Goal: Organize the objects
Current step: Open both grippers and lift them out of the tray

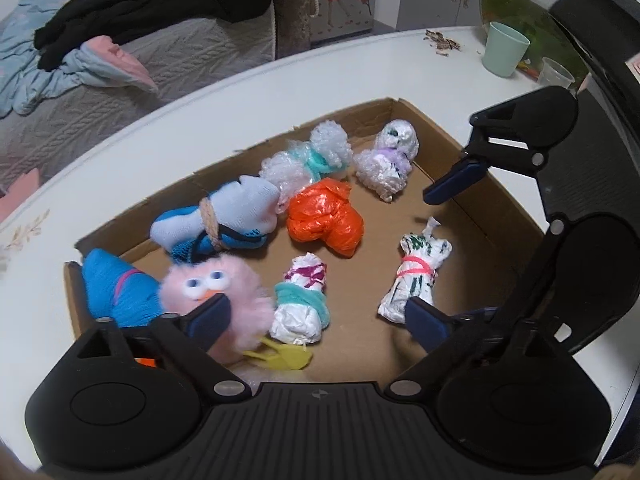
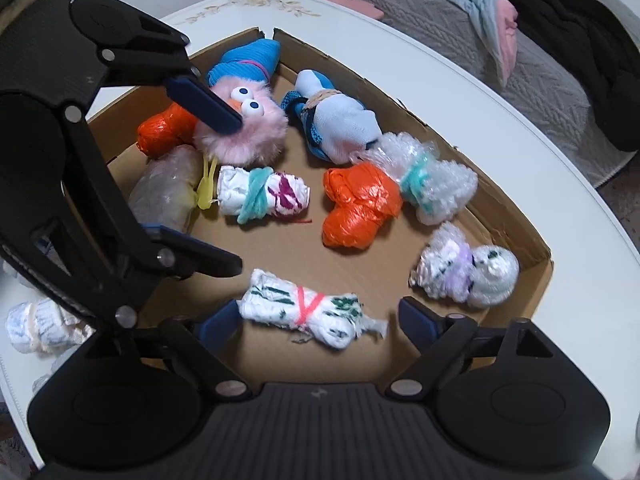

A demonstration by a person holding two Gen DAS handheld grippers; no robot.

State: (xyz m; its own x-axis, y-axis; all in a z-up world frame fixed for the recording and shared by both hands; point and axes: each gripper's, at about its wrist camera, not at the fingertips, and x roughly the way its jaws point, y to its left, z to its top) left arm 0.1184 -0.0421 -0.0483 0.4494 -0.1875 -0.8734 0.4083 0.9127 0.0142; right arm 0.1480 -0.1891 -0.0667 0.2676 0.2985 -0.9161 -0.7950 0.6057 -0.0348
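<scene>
White tabletop (image 1: 280, 80) carries a shallow cardboard tray (image 1: 480, 208) of small wrapped bundles, with a grey quilted bed (image 1: 180, 52) behind it. On the table's far end stand a fish bowl (image 1: 516, 0) and a green cup (image 1: 505, 49).

Both grippers hang over the tray with their jaws spread wide and nothing between them. The left gripper (image 1: 316, 318) sits low over the near end, its left finger against a pink fluffy toy (image 1: 228, 292) with goggle eyes. The right gripper (image 2: 320, 314) frames a white bundle tied with a pink band (image 2: 304, 312), without touching it.

Inside the tray also lie a pale blue sock roll (image 1: 224, 216), a blue sock (image 1: 116, 288) in the corner, an orange plastic bundle (image 1: 324, 216), two bubble-wrap bundles (image 1: 308, 156) at the far end, and a white bundle with a teal tie (image 1: 300, 300). Another white bundle (image 2: 40, 324) rests on the table outside the tray.
</scene>
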